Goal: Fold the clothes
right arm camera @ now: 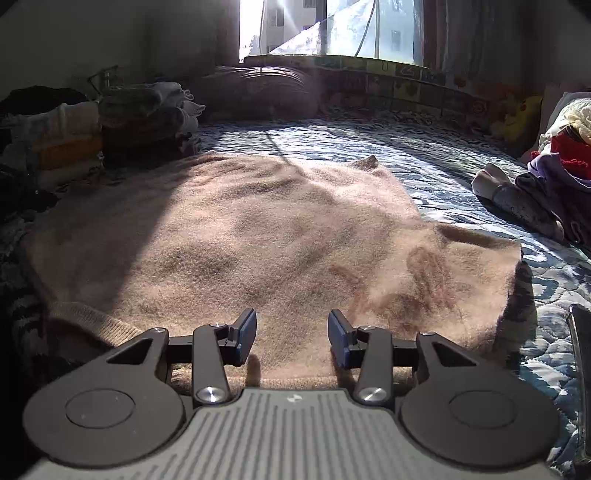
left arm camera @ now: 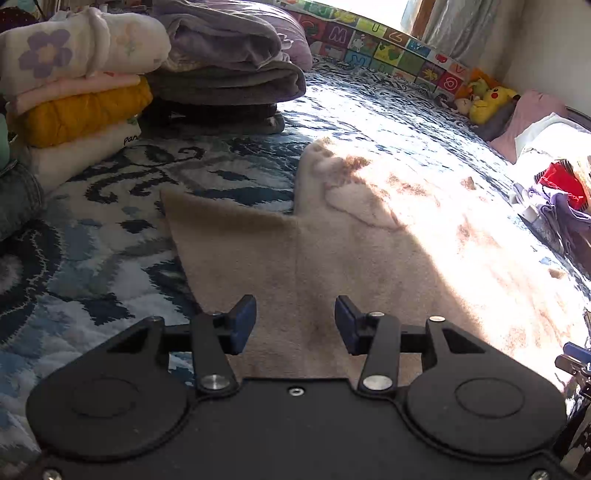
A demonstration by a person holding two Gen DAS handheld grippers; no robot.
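Looking along the left gripper (left arm camera: 295, 323), I saw its two blue-padded fingers (left arm camera: 242, 323) standing well apart, with nothing between them. They hung over the near part of a fuzzy beige sweater (left arm camera: 354, 251) that lay spread flat on the blue-and-white patterned quilt (left arm camera: 92, 258); whether the pads touched the cloth I could not tell. One sleeve (left arm camera: 221, 236) reached out to the left across the quilt, and strong sun washed out the sweater's right half. Behind the sleeve, at the far left, stood a stack of folded clothes (left arm camera: 74, 99) with a flower-print piece on top, and just beside it a pile of grey folded blankets (left arm camera: 229, 74). A yellow plush toy (left arm camera: 491, 103) sat against the colourful letter-tile border at the far edge, and a heap of loose clothes (left arm camera: 561, 192) with a red piece lay to the right.

From the right gripper (right arm camera: 291, 334) the picture was much the same: its jaws were spread wide and held nothing, poised low over the sweater's (right arm camera: 240, 236) near hem. The ribbed edge showed just under the fingers (right arm camera: 340, 338), which cast shadows on the cloth. The sweater filled the middle of the quilt (right arm camera: 461, 177), a sleeve lying off to the right. The unfolded heap (right arm camera: 546, 192) sat further right, the folded stacks (right arm camera: 140, 122) far left, and a bright window (right arm camera: 325, 29) beyond.
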